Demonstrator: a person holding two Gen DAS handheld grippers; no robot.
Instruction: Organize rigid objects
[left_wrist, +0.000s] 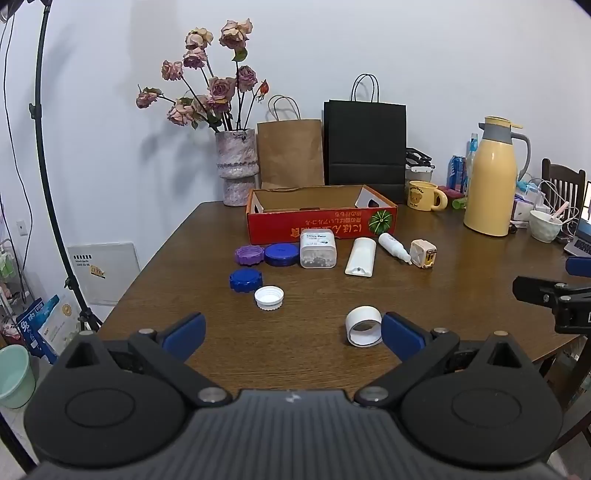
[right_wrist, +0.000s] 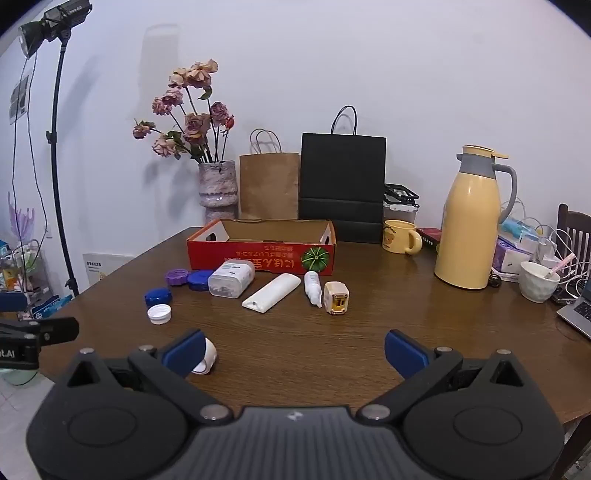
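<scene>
A red cardboard box (left_wrist: 321, 223) (right_wrist: 260, 256) stands open on the brown table (left_wrist: 295, 291). In front of it lie a purple lid (left_wrist: 249, 254), two blue lids (left_wrist: 281, 254) (left_wrist: 245, 279), a white cap (left_wrist: 269, 297), a clear pill container (left_wrist: 317, 248), a white tube (left_wrist: 361, 256), a small dropper bottle (left_wrist: 394, 248) and a beige cube charger (left_wrist: 423, 253). A white ring of tape (left_wrist: 364, 326) lies near my left gripper (left_wrist: 293, 334), which is open and empty. My right gripper (right_wrist: 294, 352) is open too, its left finger partly covering the tape ring (right_wrist: 205, 356).
A vase of dried roses (left_wrist: 239, 166), a brown paper bag (left_wrist: 290, 151) and a black bag (left_wrist: 365, 144) stand behind the box. A yellow mug (left_wrist: 424, 195), yellow thermos (left_wrist: 493, 177), white bowl (left_wrist: 546, 225) and laptop (right_wrist: 578, 314) crowd the right side. A light stand (left_wrist: 48, 166) is left of the table.
</scene>
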